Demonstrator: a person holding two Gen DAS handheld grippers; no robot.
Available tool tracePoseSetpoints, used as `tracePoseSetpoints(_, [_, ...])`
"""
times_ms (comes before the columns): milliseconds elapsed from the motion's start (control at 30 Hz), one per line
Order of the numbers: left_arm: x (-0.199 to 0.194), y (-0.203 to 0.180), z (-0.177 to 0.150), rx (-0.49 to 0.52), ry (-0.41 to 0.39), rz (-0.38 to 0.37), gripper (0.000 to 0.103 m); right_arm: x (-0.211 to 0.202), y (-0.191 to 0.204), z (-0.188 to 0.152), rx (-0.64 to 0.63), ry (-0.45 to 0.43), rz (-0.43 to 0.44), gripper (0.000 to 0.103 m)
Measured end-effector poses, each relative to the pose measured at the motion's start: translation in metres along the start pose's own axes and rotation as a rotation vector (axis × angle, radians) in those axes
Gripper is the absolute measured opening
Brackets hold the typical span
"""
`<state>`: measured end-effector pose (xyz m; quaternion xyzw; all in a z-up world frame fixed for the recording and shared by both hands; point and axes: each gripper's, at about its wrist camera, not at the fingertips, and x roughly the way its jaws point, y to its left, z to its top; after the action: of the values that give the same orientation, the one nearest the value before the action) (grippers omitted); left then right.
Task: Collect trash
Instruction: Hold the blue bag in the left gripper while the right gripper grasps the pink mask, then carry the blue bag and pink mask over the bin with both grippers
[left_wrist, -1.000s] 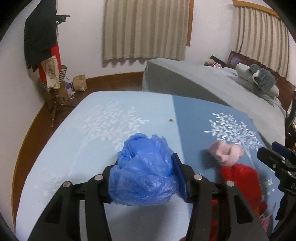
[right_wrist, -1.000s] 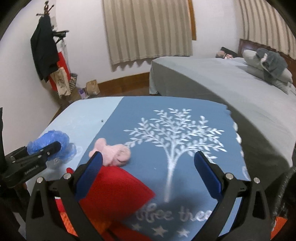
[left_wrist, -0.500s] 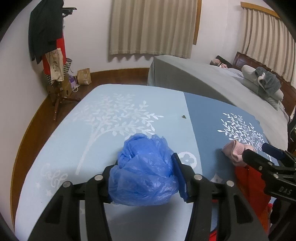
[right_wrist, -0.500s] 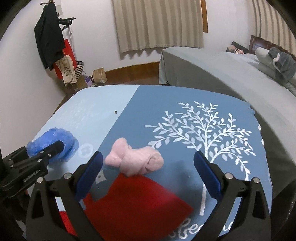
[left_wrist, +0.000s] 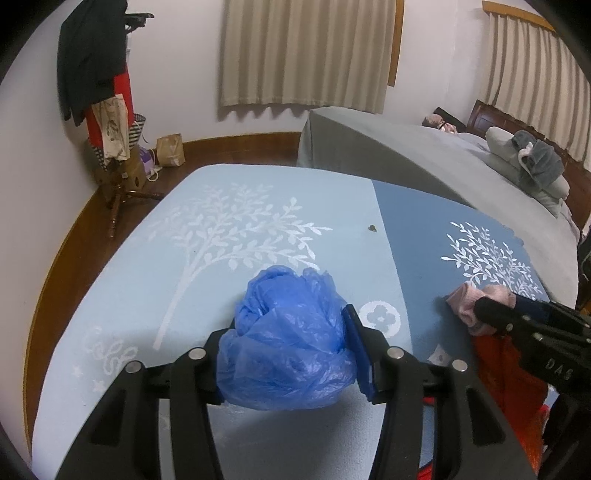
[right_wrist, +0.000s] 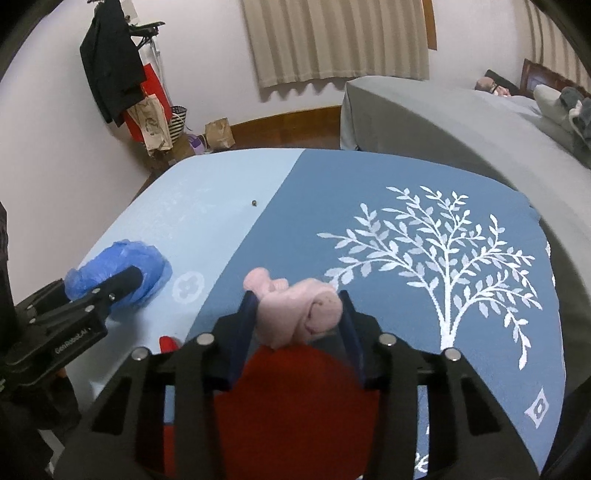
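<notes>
across the room behind your work surface, the grey bed (left_wrist: 424, 173) is the biggest thing, running back to a dark wooden headboard, with pale pillows and a grey garment bunched on them; beige curtains (left_wrist: 306, 51) hang above it and a coat stand (left_wrist: 99, 92) loaded with dark and red clothes stands in the left corner. nearer to you lies the two-tone blue cover (right_wrist: 295, 221), light blue on the left and darker blue on the right, each half printed with a white tree. a red cloth (right_wrist: 295, 391) lies on the dark half at the near edge, partly under your right tool. your left gripper (left_wrist: 291, 350) is pinching the crumpled blue plastic bag (left_wrist: 288, 343), which bulges up and forward past the pads and sits low over the light half. your right gripper (right_wrist: 297, 321) has its jaws closing around the pink wad (right_wrist: 295, 310), a rolled soft lump (cloth or tissue, you cannot tell which) lying on the dark half at the far edge of the red cloth; both blue pads sit against its sides, and one end of it pokes out past the left pad. smallest of all, a dark speck (left_wrist: 371, 228) lies on the light half just beside the colour seam, well apart from both tools.
</notes>
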<state>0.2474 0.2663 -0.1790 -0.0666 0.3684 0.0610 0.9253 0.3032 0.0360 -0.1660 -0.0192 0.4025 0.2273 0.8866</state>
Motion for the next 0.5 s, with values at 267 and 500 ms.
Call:
tracePoseSetpoints(267, [-0.018,-0.010,0.002,0.012,-0.030,-0.011,0.051,-0.035,-0.009,0.004,0.009,-0.079,0.012,0.040])
tracePoseSetpoints(500, [-0.045,-0.037,0.004,0.051,-0.075,-0.052,0.051,-0.066,-0.022,-0.004,0.039,-0.117,0.006,0.040])
